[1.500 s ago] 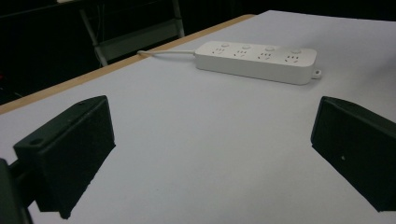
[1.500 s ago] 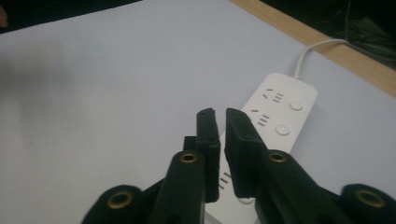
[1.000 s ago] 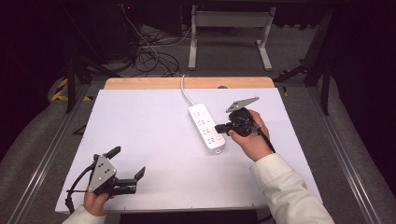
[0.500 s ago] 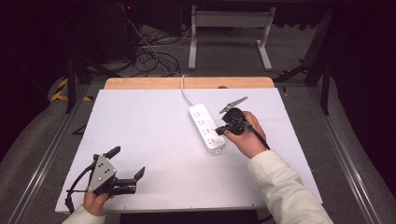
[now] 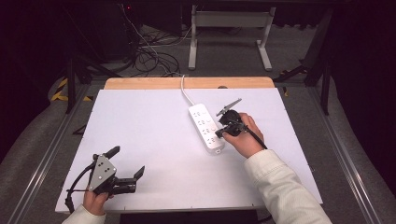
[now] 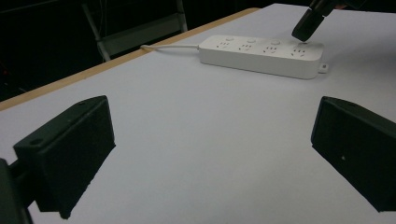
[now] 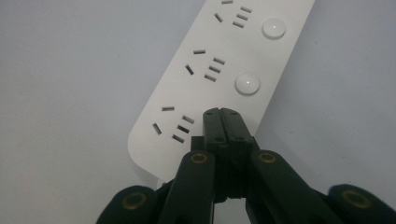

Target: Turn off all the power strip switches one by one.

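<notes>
The power strip (image 5: pixel 206 129) is lying flat on the white table (image 5: pixel 140 140), right of centre and nearer the far edge. Its long axis is running from the far side toward the person, slanting slightly to the right at the near end. The cord (image 5: pixel 184 91) is leaving the far end and running over the wooden strip (image 5: pixel 140 83) at the far edge; the end pointing toward the person is carrying a small tab. In the right gripper view, the sockets (image 7: pixel 205 67) are sitting in a row along the strip, each with a round button (image 7: pixel 247 84) beside it. The right gripper (image 5: pixel 223 132) is resting over the near end of the strip, its jaws clenched together with nothing between them; in the right gripper view the closed tips (image 7: pixel 221 122) are pointing down at the nearest socket section, where a button would sit. Whether the tips are touching the surface cannot be told. In the left gripper view the right gripper's tips (image 6: pixel 307 25) are standing just above the strip's end (image 6: pixel 299 53). The left gripper (image 5: pixel 125 164) is lying at the near left corner of the table, well apart from the strip, its jaws released and spread wide, pointing toward the strip.
</notes>
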Tool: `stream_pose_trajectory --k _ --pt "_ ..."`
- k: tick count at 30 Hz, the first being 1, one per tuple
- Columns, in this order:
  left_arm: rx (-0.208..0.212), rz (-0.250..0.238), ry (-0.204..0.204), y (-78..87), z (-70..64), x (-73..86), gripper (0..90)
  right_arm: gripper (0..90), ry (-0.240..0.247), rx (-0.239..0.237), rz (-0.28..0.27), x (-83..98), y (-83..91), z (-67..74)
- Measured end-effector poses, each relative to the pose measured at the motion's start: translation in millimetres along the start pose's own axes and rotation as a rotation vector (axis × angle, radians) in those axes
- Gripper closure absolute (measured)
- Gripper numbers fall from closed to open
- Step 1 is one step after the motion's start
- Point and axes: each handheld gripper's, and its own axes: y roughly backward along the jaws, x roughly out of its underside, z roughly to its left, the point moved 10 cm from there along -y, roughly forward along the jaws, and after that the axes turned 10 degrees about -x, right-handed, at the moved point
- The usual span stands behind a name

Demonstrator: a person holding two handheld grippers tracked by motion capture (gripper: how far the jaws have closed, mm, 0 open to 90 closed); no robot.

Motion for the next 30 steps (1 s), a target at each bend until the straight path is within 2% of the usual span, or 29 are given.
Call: stream_pose_trajectory --k 11,25,30 --pt "0.003 0.003 0.003 0.0 -0.6 0.4 0.2 90.0 0.006 0.019 0.021 2.5 -4.8 0.8" --pt "0.002 0.005 0.004 0.1 -1.4 0.6 0.2 90.0 -0.025 0.038 0.012 2.9 -5.3 0.2" --pt "0.002 0.005 0.006 0.2 -1.4 0.5 0.3 90.0 -0.049 0.012 0.005 3.6 -5.4 -0.9"
